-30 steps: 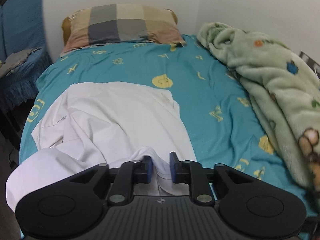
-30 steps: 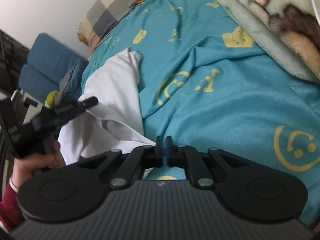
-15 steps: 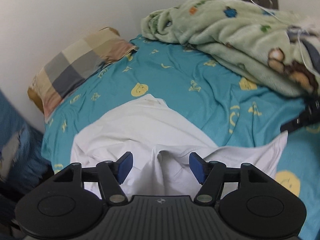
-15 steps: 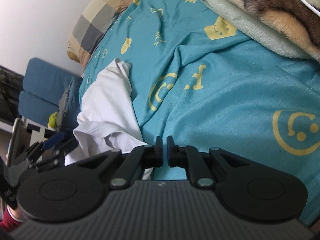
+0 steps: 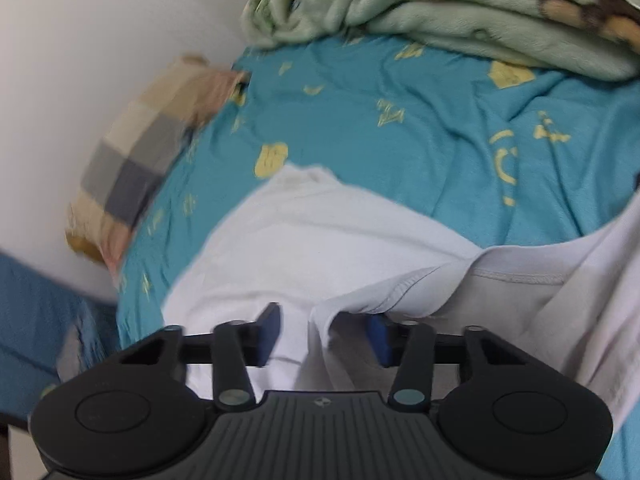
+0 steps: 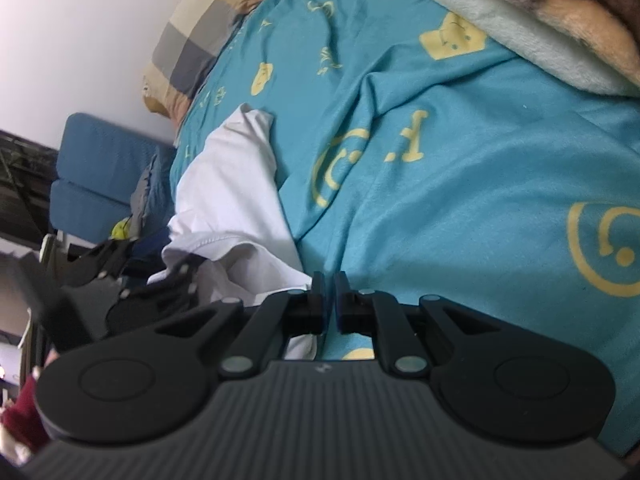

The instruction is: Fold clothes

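Note:
A white garment (image 5: 320,248) lies crumpled on the teal bed sheet (image 5: 400,140). My left gripper (image 5: 322,338) is open, its blue pads either side of a fold of the garment, one hem draped over the right pad. My right gripper (image 6: 329,300) is shut on a corner of the white garment (image 6: 236,200), low over the sheet (image 6: 460,200). The left gripper (image 6: 160,292) shows dark and blurred at the left of the right wrist view.
A checked pillow (image 5: 148,152) lies at the head of the bed by the white wall. A green fleece blanket (image 5: 460,8) is heaped along the far side. A blue sofa (image 6: 104,172) stands beside the bed.
My left gripper opened, let go of the garment and swung right; its jaws have since narrowed somewhat. My right gripper stayed shut on the corner and moved slightly forward.

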Demonstrator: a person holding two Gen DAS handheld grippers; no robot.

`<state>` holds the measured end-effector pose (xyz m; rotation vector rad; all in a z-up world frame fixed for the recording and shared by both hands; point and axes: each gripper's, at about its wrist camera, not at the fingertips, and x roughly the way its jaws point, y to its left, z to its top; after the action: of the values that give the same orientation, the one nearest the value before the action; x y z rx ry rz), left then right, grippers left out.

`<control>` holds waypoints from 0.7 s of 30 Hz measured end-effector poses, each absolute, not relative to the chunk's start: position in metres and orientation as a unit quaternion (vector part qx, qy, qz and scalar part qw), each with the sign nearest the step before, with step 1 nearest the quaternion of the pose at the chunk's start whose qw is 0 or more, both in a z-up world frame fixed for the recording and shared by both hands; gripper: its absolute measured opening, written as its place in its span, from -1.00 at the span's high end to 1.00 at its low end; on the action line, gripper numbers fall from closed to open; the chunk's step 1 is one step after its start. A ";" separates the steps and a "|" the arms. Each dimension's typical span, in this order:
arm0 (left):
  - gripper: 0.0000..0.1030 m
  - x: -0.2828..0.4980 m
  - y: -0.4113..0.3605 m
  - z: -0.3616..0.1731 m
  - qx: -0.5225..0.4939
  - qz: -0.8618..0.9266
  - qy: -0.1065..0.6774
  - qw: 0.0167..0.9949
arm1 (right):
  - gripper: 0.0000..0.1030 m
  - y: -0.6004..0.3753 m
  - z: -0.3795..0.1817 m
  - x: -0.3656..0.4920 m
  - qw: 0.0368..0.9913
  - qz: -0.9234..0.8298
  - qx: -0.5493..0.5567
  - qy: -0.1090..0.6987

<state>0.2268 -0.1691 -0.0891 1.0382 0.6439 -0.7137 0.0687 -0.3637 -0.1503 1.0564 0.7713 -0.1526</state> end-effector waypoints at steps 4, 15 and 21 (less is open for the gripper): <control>0.84 0.231 -0.156 -0.083 0.387 -0.318 0.329 0.801 | 0.80 -0.363 -0.146 0.070 0.799 -0.062 0.482 0.354; 0.88 0.181 -0.084 -0.043 0.135 -0.298 0.272 0.905 | 0.80 -0.349 -0.138 0.071 0.821 -0.046 0.444 0.355; 0.88 0.172 -0.060 -0.043 0.080 -0.287 0.253 0.920 | 0.43 -0.341 -0.132 0.071 0.839 -0.048 0.416 0.347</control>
<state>0.1717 -0.0603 -0.0430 0.1647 0.5191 -0.5902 0.0707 -0.3407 -0.1317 0.8786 0.7342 -0.1010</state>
